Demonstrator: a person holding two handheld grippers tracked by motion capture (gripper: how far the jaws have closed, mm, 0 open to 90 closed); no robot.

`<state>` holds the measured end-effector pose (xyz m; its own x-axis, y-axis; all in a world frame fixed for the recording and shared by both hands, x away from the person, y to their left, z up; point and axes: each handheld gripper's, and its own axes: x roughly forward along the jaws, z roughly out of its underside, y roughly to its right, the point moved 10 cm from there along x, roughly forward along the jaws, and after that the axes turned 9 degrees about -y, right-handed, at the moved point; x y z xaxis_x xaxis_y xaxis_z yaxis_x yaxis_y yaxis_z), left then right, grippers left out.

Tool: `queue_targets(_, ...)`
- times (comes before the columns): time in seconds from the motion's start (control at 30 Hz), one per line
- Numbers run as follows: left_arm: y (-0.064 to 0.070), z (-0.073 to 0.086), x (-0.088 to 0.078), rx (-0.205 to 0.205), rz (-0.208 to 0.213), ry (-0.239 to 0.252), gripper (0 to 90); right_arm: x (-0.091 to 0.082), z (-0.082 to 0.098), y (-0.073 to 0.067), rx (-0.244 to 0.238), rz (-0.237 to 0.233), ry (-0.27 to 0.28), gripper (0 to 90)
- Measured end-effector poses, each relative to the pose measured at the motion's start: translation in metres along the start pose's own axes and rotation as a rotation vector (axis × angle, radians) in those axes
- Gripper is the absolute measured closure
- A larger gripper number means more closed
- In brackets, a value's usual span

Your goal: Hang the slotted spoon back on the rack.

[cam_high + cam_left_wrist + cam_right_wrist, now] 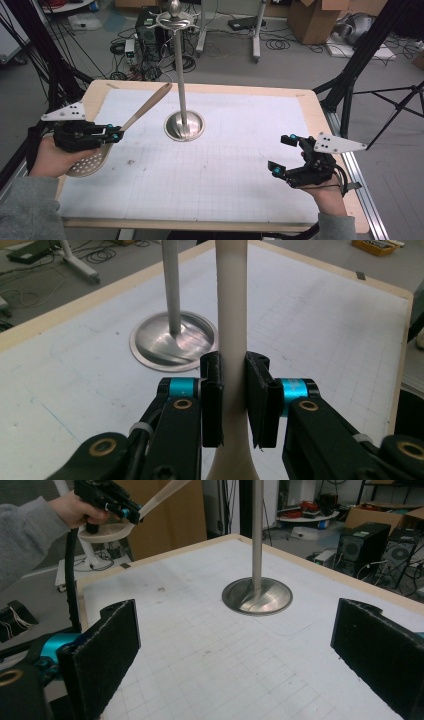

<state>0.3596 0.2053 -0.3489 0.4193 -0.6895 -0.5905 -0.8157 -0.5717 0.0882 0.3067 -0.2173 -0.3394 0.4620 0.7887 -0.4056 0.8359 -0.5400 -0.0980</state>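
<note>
Now the left tool (116,134), clamped on the skimmer's handle (147,106), aims it up-right toward the stand (180,75); right tool (286,156) gapes apart.

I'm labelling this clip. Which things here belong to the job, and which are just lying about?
In the job:
- slotted spoon, clamped by its handle in the left tongs
- metal stand with hooks on top

Lying about:
- cardboard boxes on the floor
- computer tower
- loose cables

No readable text, label or number appears, as far as the blur allows.
</note>
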Motion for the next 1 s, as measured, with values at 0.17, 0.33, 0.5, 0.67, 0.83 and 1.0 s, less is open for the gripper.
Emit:
queue_targets(0.17,-0.006,-0.012,-0.008,-0.001,-0.011,0.016,77.9,-0.001,0.0,0.0,0.004,-0.001,0.001,4.3)
queue_targets(0.33,-0.01,-0.022,-0.015,0.009,-0.018,0.019,77.9,-0.002,0.002,0.002,0.013,0.0,0.001,4.3)
queue_targets(0.5,-0.012,-0.029,-0.019,0.013,-0.025,0.026,77.9,-0.002,0.002,0.002,0.013,-0.001,0.001,4.3)
queue_targets(0.67,-0.015,-0.038,-0.026,0.012,-0.031,0.04,77.9,-0.002,0.003,0.004,0.019,0.0,0.0,4.3)
queue_targets(0.83,-0.019,-0.047,-0.033,0.011,-0.03,0.059,77.9,-0.003,0.004,0.005,0.026,0.001,0.003,4.3)
queue_targets(1.0,-0.024,-0.052,-0.042,0.009,-0.037,0.071,77.9,-0.003,0.006,0.008,0.031,0.004,0.001,4.3)
